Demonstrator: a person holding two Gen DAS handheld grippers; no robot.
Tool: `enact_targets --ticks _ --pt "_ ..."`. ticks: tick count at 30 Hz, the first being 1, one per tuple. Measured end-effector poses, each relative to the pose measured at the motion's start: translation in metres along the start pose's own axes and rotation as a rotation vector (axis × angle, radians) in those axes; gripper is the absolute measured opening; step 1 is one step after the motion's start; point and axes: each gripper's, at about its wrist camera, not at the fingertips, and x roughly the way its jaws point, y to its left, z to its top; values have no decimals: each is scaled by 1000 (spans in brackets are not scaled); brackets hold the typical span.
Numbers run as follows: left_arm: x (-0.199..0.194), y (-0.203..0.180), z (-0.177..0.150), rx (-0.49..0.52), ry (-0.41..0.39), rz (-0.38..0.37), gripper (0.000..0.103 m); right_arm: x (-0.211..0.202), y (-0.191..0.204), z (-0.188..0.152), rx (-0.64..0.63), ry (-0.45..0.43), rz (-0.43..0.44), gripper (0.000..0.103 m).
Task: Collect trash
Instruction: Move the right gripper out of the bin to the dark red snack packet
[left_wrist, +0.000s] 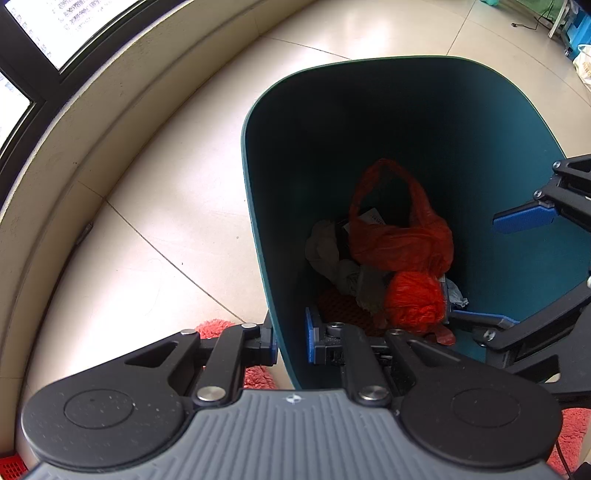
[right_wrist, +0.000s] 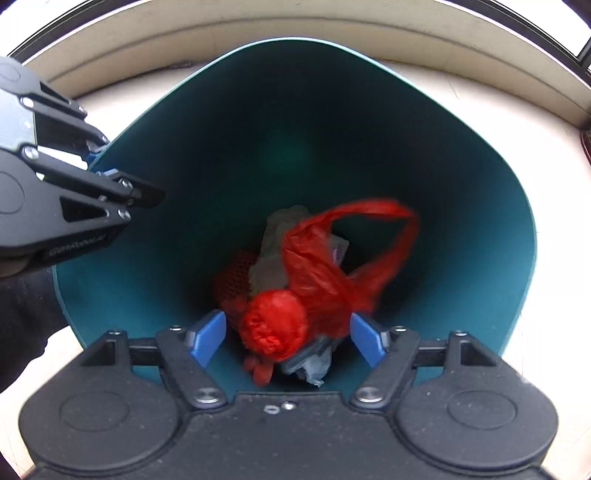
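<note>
A dark teal trash bin (left_wrist: 280, 155) stands on the tiled floor and is seen from above in both views (right_wrist: 155, 155). At its bottom lie a red plastic bag (left_wrist: 402, 240) with a loop handle, a crumpled red ball (left_wrist: 415, 301), grey-white paper (left_wrist: 325, 247) and red mesh. The same red bag (right_wrist: 325, 273) and red ball (right_wrist: 275, 326) show in the right wrist view. My left gripper (left_wrist: 291, 339) is shut on the bin's near-left wall, one finger outside, one inside. My right gripper (right_wrist: 288, 332) is open and empty above the bin's mouth; it also shows in the left wrist view (left_wrist: 498, 269).
A cream curved ledge (left_wrist: 92, 122) and a dark-framed window (left_wrist: 33, 55) lie to the left of the bin. A red fluffy mat (left_wrist: 255, 376) lies on the floor by the bin's base. Blue items and a white bag (left_wrist: 583, 62) stand far right.
</note>
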Motion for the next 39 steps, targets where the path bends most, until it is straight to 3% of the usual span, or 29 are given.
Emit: enact_targets --ticks 12,20,26,35,39 --pt "2 -10 1 12 5 27 13 -123 -41 -34 61 -202 6 83" --pt "3 -14 1 14 8 38 13 -165 -103 -85 249 -225 -94 93" --pt "4 -15 1 15 12 42 13 -141 -159 -138 486 -178 -140 98" --pt "6 -15 3 17 16 44 13 -27 -222 -207 852 27 -179 98" --pt "7 -17 1 27 14 52 13 14 -235 -226 982 59 -148 98"
